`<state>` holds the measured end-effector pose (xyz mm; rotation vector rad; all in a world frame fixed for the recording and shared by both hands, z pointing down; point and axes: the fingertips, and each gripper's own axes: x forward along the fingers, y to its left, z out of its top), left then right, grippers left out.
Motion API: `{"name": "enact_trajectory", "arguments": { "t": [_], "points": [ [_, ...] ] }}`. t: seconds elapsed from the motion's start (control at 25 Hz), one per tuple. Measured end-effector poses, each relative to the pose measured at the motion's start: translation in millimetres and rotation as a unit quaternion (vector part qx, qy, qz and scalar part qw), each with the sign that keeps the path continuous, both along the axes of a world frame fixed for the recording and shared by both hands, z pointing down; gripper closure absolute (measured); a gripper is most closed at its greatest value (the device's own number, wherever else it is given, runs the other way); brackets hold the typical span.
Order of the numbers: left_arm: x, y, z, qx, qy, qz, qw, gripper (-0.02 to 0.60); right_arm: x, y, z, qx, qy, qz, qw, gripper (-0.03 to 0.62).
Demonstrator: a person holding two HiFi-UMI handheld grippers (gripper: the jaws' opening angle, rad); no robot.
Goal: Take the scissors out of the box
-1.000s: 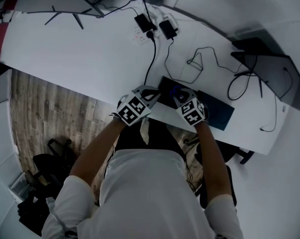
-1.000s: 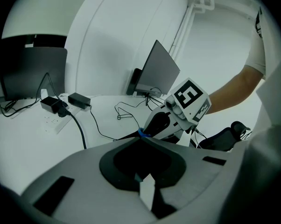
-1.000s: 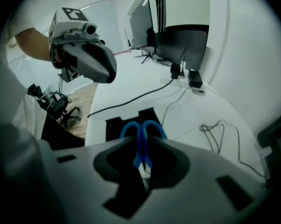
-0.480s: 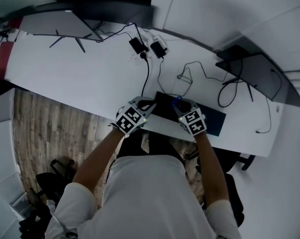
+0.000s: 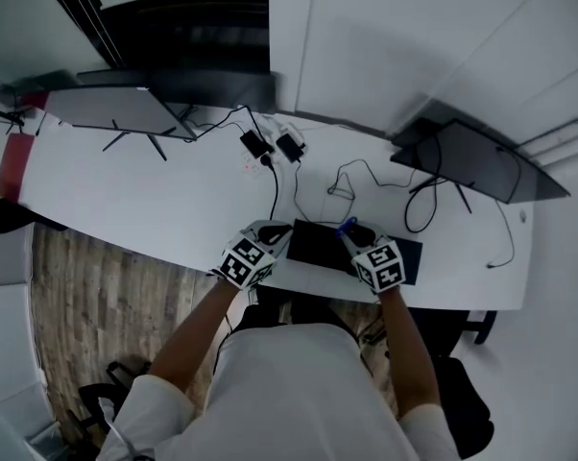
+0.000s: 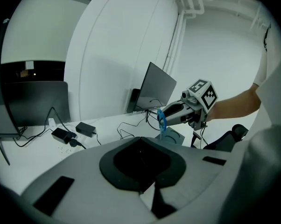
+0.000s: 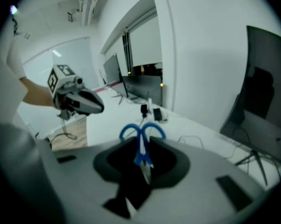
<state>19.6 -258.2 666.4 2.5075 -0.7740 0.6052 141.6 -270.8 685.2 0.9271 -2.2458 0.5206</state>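
Note:
Blue-handled scissors [image 7: 141, 139] stand between the jaws of my right gripper [image 7: 143, 164], blades toward the camera and handle loops away. That gripper [image 5: 358, 233] hangs above the dark flat box [image 5: 409, 257] at the white table's near edge, shut on the scissors [image 5: 347, 227]. In the left gripper view the scissors [image 6: 162, 120] hang blade-down from the right gripper [image 6: 171, 113], above the open box [image 6: 173, 138]. My left gripper [image 5: 270, 230] floats left of the box, beside a black flat part [image 5: 313, 243]. Nothing shows between its jaws [image 6: 140, 164]; their gap is too dark to read.
A power strip with two black adapters [image 5: 270, 147] and loose cables [image 5: 351, 181] lie behind the box. One dark monitor [image 5: 481, 157] stands at the back right, another [image 5: 111, 111] at the back left. Wooden floor [image 5: 87, 277] lies beyond the near table edge.
Both grippers have risen from the table edge. The right one turned and lifted the scissors up out of the box. The head view now takes in more of the room.

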Motion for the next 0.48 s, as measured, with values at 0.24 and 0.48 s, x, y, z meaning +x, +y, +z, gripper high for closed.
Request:
{"name": "enact_trajectory", "arguments": {
  "t": [0.24, 0.48],
  "points": [
    [-7.6, -13.4, -32.0, 0.024, 0.010, 0.009, 0.9996, 0.549, 12.1, -8.4, -42.1, 0.029, -0.031, 0.058, 0.997, 0.488],
    [-17.2, -16.0, -56.5, 0.042, 0.023, 0.015, 0.9987, 0.549, 18.5, -2.6, -74.8, 0.059, -0.043, 0.103, 0.992, 0.488]
  ]
}}
